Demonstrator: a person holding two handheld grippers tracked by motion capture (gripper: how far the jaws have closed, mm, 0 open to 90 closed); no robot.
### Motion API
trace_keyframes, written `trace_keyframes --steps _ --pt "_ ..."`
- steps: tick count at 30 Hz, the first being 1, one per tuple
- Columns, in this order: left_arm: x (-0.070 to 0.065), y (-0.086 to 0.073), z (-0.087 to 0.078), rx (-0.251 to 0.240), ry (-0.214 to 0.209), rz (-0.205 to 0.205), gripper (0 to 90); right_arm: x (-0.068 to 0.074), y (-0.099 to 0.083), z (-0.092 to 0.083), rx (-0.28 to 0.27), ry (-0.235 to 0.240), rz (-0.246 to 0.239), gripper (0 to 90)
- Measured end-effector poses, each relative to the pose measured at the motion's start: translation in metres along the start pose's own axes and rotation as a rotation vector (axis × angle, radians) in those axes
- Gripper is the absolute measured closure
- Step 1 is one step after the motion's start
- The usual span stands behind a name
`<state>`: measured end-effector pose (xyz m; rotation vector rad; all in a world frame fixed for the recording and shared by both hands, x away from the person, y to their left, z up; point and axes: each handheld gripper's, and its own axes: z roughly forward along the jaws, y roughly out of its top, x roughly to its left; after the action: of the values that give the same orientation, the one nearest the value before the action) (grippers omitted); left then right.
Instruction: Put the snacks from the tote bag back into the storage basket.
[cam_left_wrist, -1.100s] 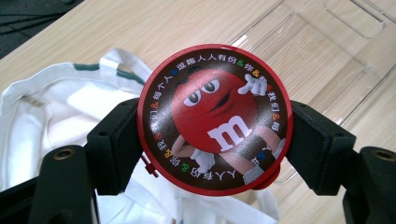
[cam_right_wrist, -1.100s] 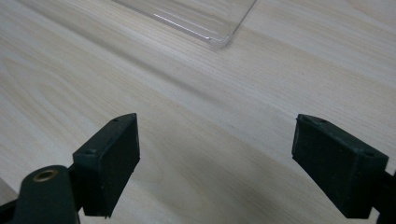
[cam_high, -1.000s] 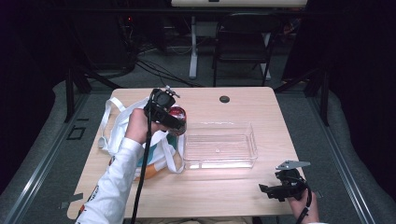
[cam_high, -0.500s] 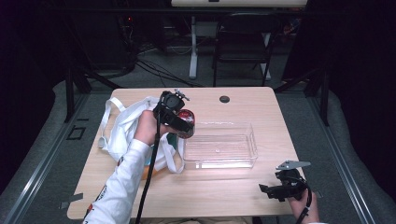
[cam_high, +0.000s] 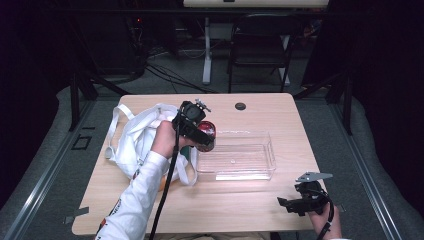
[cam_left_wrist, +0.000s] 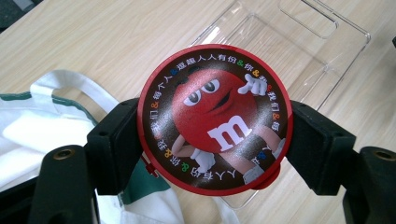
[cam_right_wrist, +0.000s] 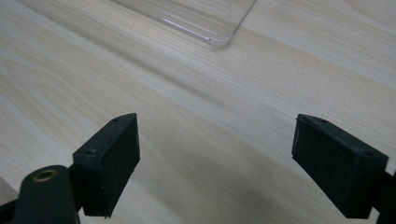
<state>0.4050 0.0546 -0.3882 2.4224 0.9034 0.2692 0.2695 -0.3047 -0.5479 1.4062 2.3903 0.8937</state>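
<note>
Nearest to us, at about five o'clock on the table (cam_high: 240, 210), we see the right gripper (cam_high: 287, 205). Its jaws stand wide apart with nothing between them, just bare wood. The person's hand behind it is cut off by the bottom edge. In the right gripper view we see one corner of the clear tray (cam_right_wrist: 219, 39) up at twelve o'clock; the rest of it runs out of the picture.

At seven o'clock one white sleeve (cam_high: 137, 200) comes in, and a bit of something orange (cam_high: 164, 184) peeks out beside it. We cannot tell what that is.

Near the middle, the left gripper (cam_high: 206, 141) squeezes one round red candy tin (cam_left_wrist: 215, 119) from both sides. The tin hangs in the air right at the tray's nine o'clock end, over its rim. We see the tin's lid with a red cartoon candy on it, but its sides and bottom are hidden.

The tray has nothing in it. There is one tray.

At nine o'clock lies one white cloth bag (cam_high: 135, 137) with green trim. It is crumpled, so we cannot see what is inside.

Farthest off, at twelve o'clock, sits one small dark round thing (cam_high: 240, 106), too small to make out.
</note>
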Motion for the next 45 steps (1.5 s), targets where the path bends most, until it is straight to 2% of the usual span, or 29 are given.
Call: trace_keyframes --steps 9,28,45 --pt "-0.005 -0.001 0.011 0.02 -0.024 0.009 25.6 0.0 0.0 0.0 -0.002 0.003 0.001 14.8" --pt "-0.012 -0.01 0.037 0.05 -0.063 0.004 25.6 0.0 0.0 -0.001 0.0 0.003 -0.001 14.8" --pt "-0.012 -0.023 0.053 0.077 -0.085 -0.012 25.6 0.0 0.0 -0.001 -0.002 0.005 0.0 14.8"
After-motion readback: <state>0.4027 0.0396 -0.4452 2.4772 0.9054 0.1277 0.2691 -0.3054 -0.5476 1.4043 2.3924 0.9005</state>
